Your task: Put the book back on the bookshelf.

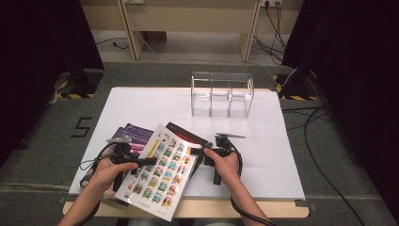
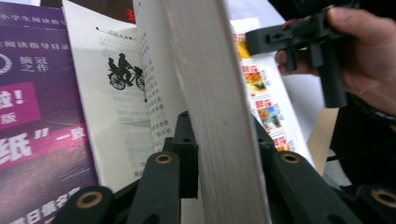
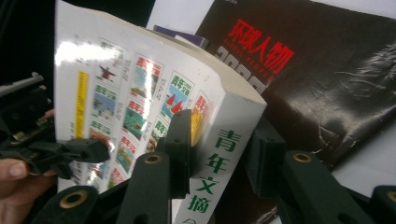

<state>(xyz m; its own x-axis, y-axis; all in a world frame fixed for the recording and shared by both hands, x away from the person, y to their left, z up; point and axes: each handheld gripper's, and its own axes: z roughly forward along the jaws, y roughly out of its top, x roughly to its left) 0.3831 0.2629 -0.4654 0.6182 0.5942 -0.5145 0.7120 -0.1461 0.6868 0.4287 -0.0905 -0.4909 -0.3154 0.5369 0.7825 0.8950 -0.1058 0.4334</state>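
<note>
A thick white book (image 1: 162, 172) with rows of small colour pictures on its cover is held tilted above the table's near edge. My left gripper (image 1: 148, 160) is shut on its left side; in the left gripper view the jaws (image 2: 224, 144) clamp the page block edge-on. My right gripper (image 1: 195, 149) grips the book's upper right corner. The right gripper view shows those jaws (image 3: 219, 149) on either side of the spine (image 3: 212, 172) with green characters, pads against it. The book (image 2: 210, 93) has some pages fanned open on the left.
A purple magazine (image 1: 134, 136) and a dark magazine with red characters (image 3: 327, 84) lie under the book on the white sheet (image 1: 263, 155). A clear three-compartment acrylic organiser (image 1: 221, 94) stands at the sheet's far edge. Cables run over the floor at the right.
</note>
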